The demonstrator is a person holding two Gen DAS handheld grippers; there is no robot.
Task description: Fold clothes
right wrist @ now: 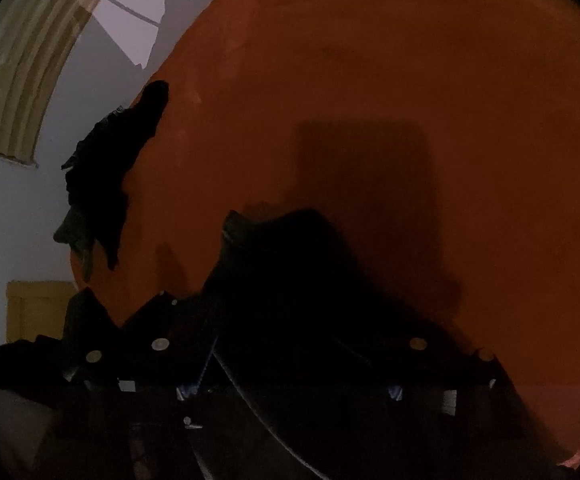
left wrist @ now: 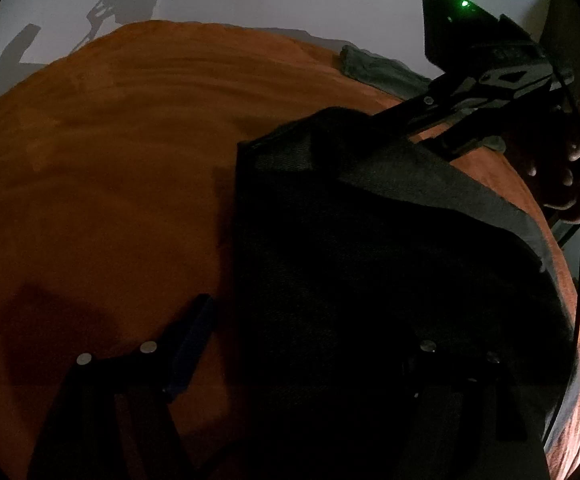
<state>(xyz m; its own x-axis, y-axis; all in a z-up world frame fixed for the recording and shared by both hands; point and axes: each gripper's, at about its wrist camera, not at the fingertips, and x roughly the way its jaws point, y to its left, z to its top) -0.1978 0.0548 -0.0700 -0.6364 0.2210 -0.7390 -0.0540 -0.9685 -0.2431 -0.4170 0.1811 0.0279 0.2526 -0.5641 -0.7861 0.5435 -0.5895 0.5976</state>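
Farthest left of the dark garment point(left wrist: 370, 260), the orange blanket point(left wrist: 109, 160) lies bare, and the left gripper point(left wrist: 318, 316) reaches in from below. One of its fingers point(left wrist: 193, 332), with a blue pad, stands clear of the cloth. The other is buried under the garment's hanging edge. The jaws look spread wide, holding nothing.

The garment itself rises off the blanket in a draped sheet, with a paler band along its upper hem. Its weave looks like a soft twill with some weight. It should sag and swing rather than hold a line, so the firm hem or a corner is probably the best hold.

Right of and above the garment, the right gripper point(left wrist: 418, 120) meets its raised corner, steered by a hand point(left wrist: 574, 160). The jaws are lost in dark cloth in both views, so whether they pinch it cannot be told. Beyond the garment, a grey-green folded cloth point(left wrist: 378, 68) sits at the blanket's far edge. The right wrist view shows a heap of dark clothes point(right wrist: 117, 160) at the blanket's border.
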